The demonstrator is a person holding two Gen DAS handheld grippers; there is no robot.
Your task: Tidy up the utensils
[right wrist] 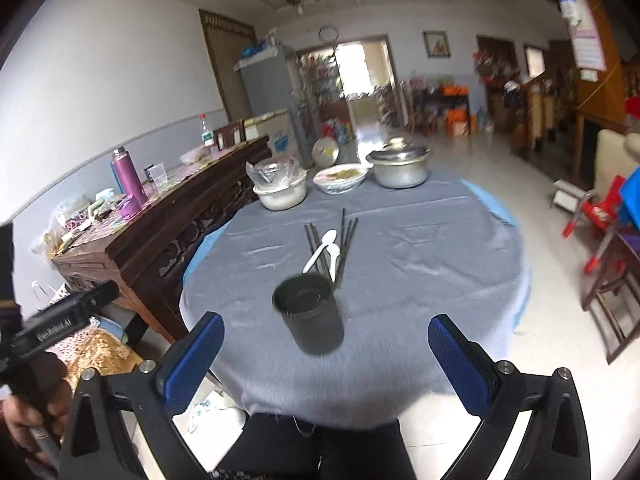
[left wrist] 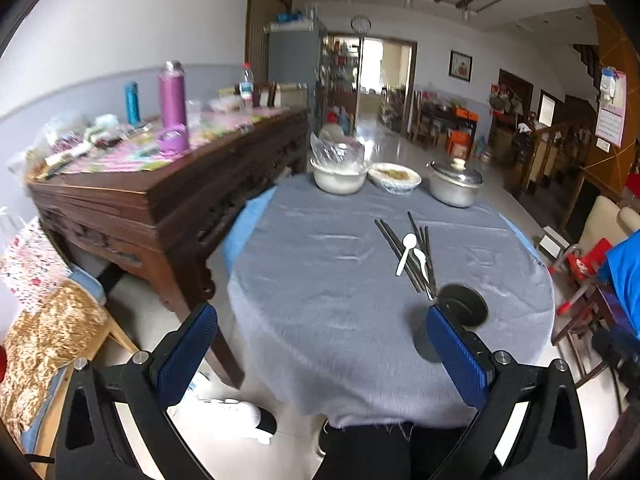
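Note:
A black cylindrical holder [right wrist: 310,312] stands upright and empty on the grey-clothed round table [right wrist: 420,280]. Just beyond it lie several dark chopsticks [right wrist: 347,236] with two white plastic spoons [right wrist: 320,254] across them. In the left wrist view the holder [left wrist: 464,305] sits partly behind my right fingertip, with the chopsticks [left wrist: 404,254] and spoons [left wrist: 406,252] past it. My left gripper [left wrist: 322,354] is open and empty over the table's near edge. My right gripper [right wrist: 326,360] is open and empty, just short of the holder.
At the table's far side stand a plastic-covered white bowl [right wrist: 280,192], a dish of food [right wrist: 340,178] and a lidded metal pot [right wrist: 400,166]. A dark wooden sideboard [left wrist: 160,200] cluttered with bottles stands left. Chairs [right wrist: 608,300] stand right.

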